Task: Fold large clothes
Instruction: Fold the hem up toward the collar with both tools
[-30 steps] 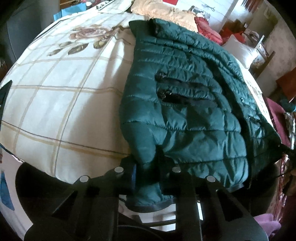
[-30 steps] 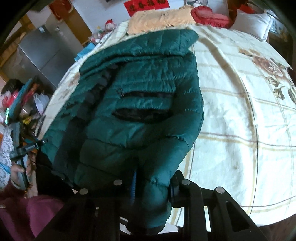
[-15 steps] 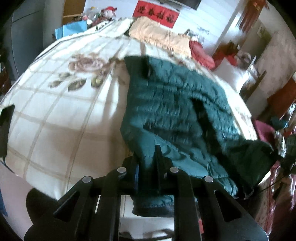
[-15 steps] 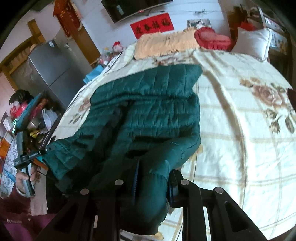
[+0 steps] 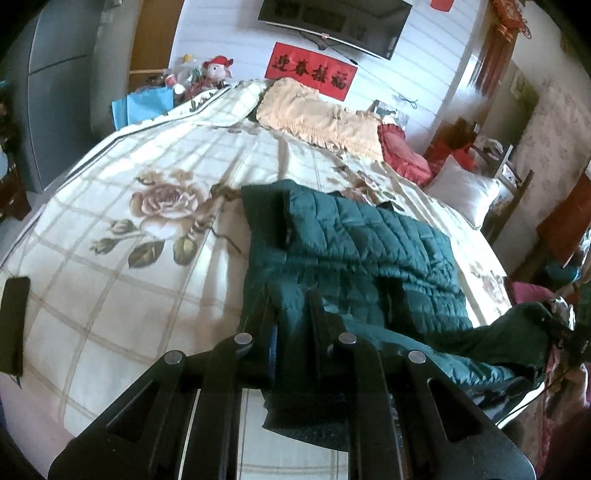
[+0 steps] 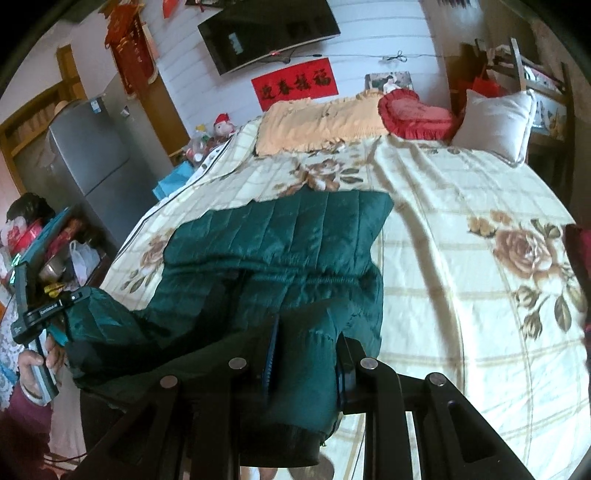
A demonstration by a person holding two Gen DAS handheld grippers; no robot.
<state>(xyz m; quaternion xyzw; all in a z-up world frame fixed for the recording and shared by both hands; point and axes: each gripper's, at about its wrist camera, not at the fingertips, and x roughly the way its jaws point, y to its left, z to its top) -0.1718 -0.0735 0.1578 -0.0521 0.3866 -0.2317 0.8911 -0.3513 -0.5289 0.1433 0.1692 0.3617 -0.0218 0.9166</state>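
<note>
Gripping the dark green quilted jacket [image 5: 354, 254] at its near edge, the left gripper [image 5: 291, 332] is pinching fabric between narrow fingers; the right gripper [image 6: 304, 354] is clamping a bunched sleeve cuff the same way. The jacket is lying spread across the floral checked bedspread [image 5: 122, 266], its near part lifting toward both grippers. Beyond it, a peach frilled pillow [image 5: 321, 118], red heart cushion [image 6: 413, 110] and white pillow [image 6: 495, 122] are sitting at the head of the bed, under a red banner [image 6: 295, 86] and wall television [image 6: 266, 33]. Only the right view is showing the grey refrigerator [image 6: 88, 147] and the left gripper from outside. Only the left view is catching a dark phone-like slab [image 5: 14, 321] on the bedspread.
</note>
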